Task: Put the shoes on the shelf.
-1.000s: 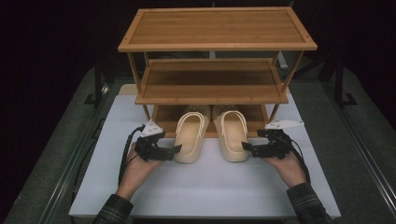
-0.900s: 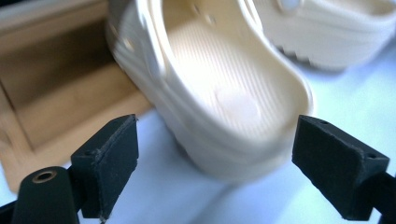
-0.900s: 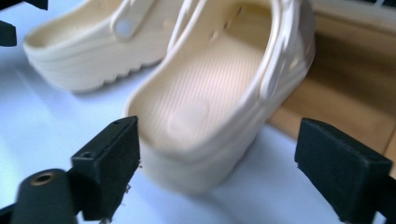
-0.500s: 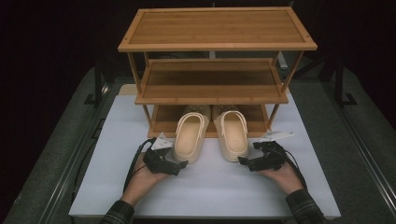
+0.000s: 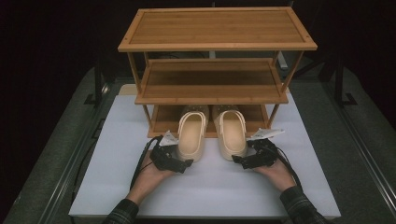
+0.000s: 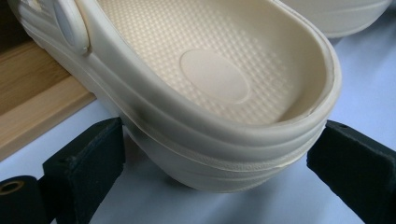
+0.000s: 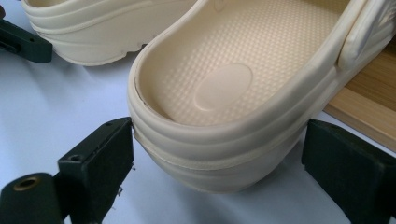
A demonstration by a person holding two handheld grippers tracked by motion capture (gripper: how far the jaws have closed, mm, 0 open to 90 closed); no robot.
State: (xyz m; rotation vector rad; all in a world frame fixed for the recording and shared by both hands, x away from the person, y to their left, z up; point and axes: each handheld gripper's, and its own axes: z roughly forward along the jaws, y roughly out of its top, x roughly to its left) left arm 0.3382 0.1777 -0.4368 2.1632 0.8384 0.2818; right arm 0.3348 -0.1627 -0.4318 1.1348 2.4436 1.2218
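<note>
Two cream clogs lie side by side, toes under the bottom shelf of a bamboo rack (image 5: 212, 95) and heels out on the white mat. My left gripper (image 5: 184, 164) sits low behind the left clog (image 5: 191, 135). Its jaws have just been opening and stand open around the heel (image 6: 224, 154). My right gripper (image 5: 238, 162) is likewise at the right clog (image 5: 232, 133). Its jaws have also been opening, and the heel (image 7: 219, 149) lies between the pads with a small gap at the right pad (image 7: 345, 163).
The three-shelf rack stands at the back of the white mat (image 5: 205, 196), its upper shelves bare. The bottom shelf's wooden edge (image 6: 42, 107) runs just beside the clogs. Dark table frame rails border the mat on both sides.
Both hands have drawn back toward the person and sunk to the mat, from beside the clogs' heels to just behind them. The clogs have stayed in place.
</note>
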